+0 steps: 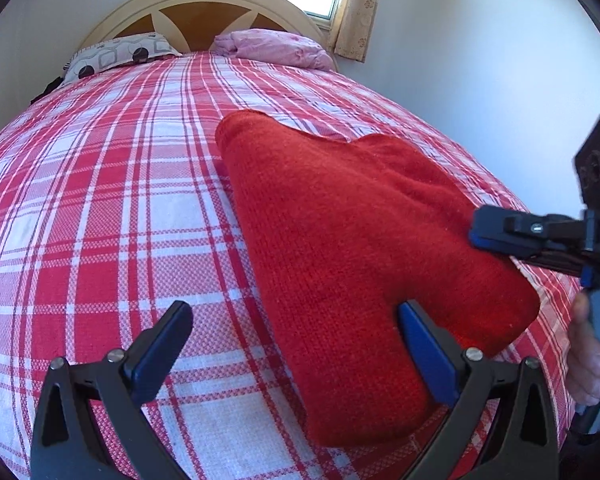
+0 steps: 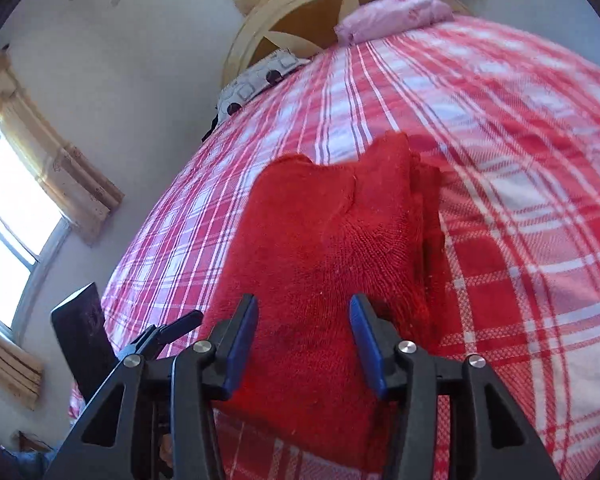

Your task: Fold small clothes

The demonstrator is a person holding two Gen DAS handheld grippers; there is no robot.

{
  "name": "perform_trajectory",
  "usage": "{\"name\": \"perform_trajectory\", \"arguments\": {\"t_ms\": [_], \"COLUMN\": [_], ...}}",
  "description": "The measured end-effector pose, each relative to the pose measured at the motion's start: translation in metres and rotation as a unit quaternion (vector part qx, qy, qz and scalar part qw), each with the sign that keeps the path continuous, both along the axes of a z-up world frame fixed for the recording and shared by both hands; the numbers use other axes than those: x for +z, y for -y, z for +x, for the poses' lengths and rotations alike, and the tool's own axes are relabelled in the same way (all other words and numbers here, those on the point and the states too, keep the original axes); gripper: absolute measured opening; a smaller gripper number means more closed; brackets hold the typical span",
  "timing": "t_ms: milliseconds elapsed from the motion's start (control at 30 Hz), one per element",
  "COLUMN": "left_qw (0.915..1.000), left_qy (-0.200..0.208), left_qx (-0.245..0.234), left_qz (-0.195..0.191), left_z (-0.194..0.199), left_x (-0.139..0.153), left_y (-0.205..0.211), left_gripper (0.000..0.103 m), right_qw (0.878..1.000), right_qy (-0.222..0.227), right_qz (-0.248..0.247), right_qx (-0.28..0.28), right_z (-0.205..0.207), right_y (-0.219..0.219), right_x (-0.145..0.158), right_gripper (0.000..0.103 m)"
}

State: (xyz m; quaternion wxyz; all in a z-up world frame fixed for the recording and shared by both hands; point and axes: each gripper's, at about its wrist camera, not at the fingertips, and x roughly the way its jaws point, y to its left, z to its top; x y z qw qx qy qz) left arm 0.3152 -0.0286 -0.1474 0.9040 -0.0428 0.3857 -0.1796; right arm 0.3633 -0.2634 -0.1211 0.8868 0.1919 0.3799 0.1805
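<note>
The knitted garment point(image 1: 340, 248) is plain deep red, without any pattern. The bedcover point(image 1: 100, 208) under it has a check pattern of red and white with thin stripes. One pillow point(image 1: 120, 54) is white-grey with dark round spots and square shapes, the other pillow point(image 1: 276, 46) is soft pink. The headboard point(image 1: 204, 4) is cream with brown panels. The curtains point(image 1: 356, 12) are pale yellow-beige. Both grippers, left point(image 1: 296, 350) and right point(image 2: 304, 344), are black with blue pads.
</note>
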Motion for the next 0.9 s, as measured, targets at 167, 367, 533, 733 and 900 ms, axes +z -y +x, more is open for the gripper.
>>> {"name": "perform_trajectory", "arguments": {"t_ms": [167, 367, 533, 733, 900], "left_qw": [1.0000, 0.9999, 0.9999, 0.9998, 0.9999], "left_qy": [-0.002, -0.010, -0.013, -0.017, 0.005], "left_qx": [0.002, -0.002, -0.003, -0.005, 0.008], "left_qz": [-0.001, 0.006, 0.007, 0.007, 0.007], "left_z": [0.000, 0.001, 0.002, -0.001, -0.004], "left_x": [-0.001, -0.003, -0.003, 0.005, 0.026], "left_y": [-0.002, 0.002, 0.001, -0.003, -0.021], "left_gripper": [0.103, 0.103, 0.103, 0.103, 0.103], "right_qw": [0.999, 0.998, 0.997, 0.999, 1.000], "right_qy": [0.002, -0.010, 0.006, 0.019, 0.028], "right_qz": [-0.047, -0.059, -0.075, -0.044, -0.004], "right_qx": [-0.004, -0.021, -0.017, -0.004, -0.001], "right_z": [-0.025, -0.036, -0.037, -0.042, -0.047], "right_y": [-0.003, 0.002, -0.002, 0.007, 0.019], "right_x": [-0.005, -0.032, -0.039, -0.035, -0.022], "right_gripper": [0.050, 0.048, 0.048, 0.050, 0.056]}}
